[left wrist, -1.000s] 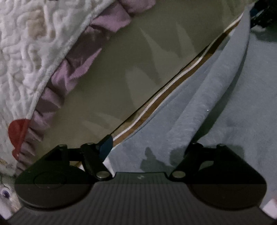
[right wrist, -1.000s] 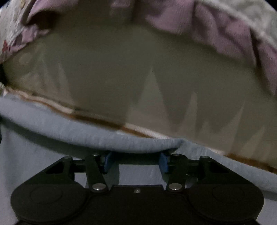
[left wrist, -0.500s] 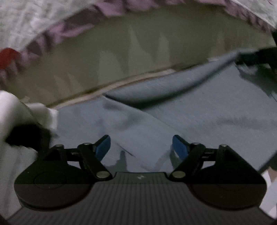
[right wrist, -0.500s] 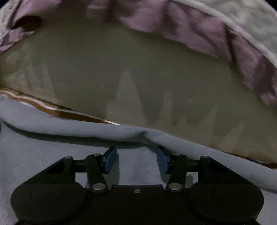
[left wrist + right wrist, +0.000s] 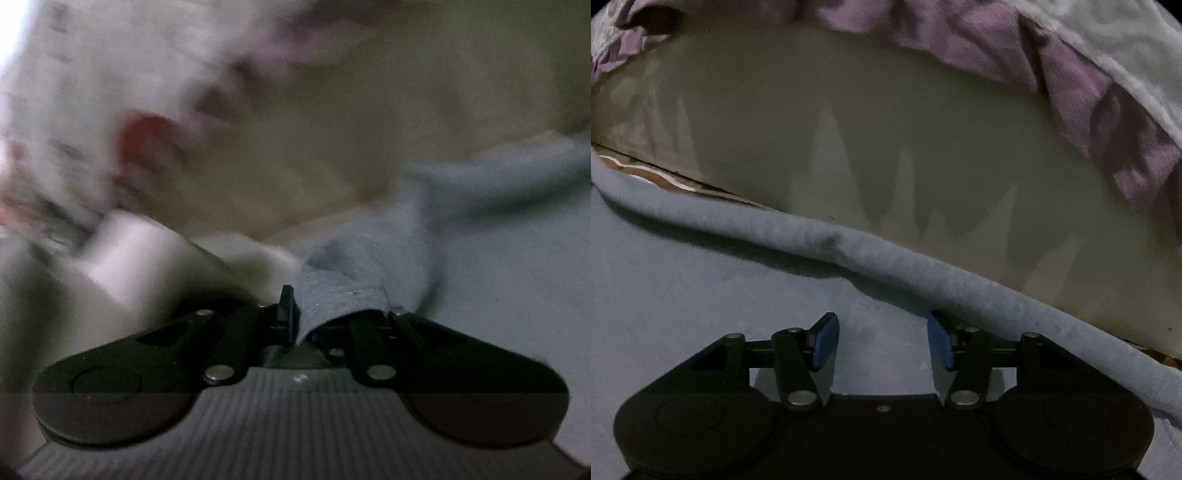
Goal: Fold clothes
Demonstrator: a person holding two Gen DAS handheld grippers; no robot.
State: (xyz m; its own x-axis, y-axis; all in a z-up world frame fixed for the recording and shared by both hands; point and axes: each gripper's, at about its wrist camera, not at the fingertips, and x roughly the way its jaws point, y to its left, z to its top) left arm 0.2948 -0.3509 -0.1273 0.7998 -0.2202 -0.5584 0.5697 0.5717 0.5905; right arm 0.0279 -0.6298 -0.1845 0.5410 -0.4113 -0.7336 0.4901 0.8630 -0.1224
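A grey-blue garment [image 5: 701, 280] lies spread on an olive sheet, with a rolled fold [image 5: 923, 266] running across the right wrist view. My right gripper [image 5: 882, 341] is open and empty, just above the flat cloth in front of that fold. In the blurred left wrist view my left gripper [image 5: 317, 314] is shut on a bunched edge of the same garment [image 5: 343, 291], which trails away to the right.
The olive sheet [image 5: 886, 129] lies beyond the garment. A white quilt with a purple ruffle [image 5: 1089, 81] borders it at the back and right. A white cloth [image 5: 125, 251] lies left of my left gripper. A brown striped border [image 5: 657, 177] peeks out at the left.
My left gripper swung left, closed and took hold of the garment's edge. My right gripper opened wider and let the fold go; the fold now lies beyond its fingertips.
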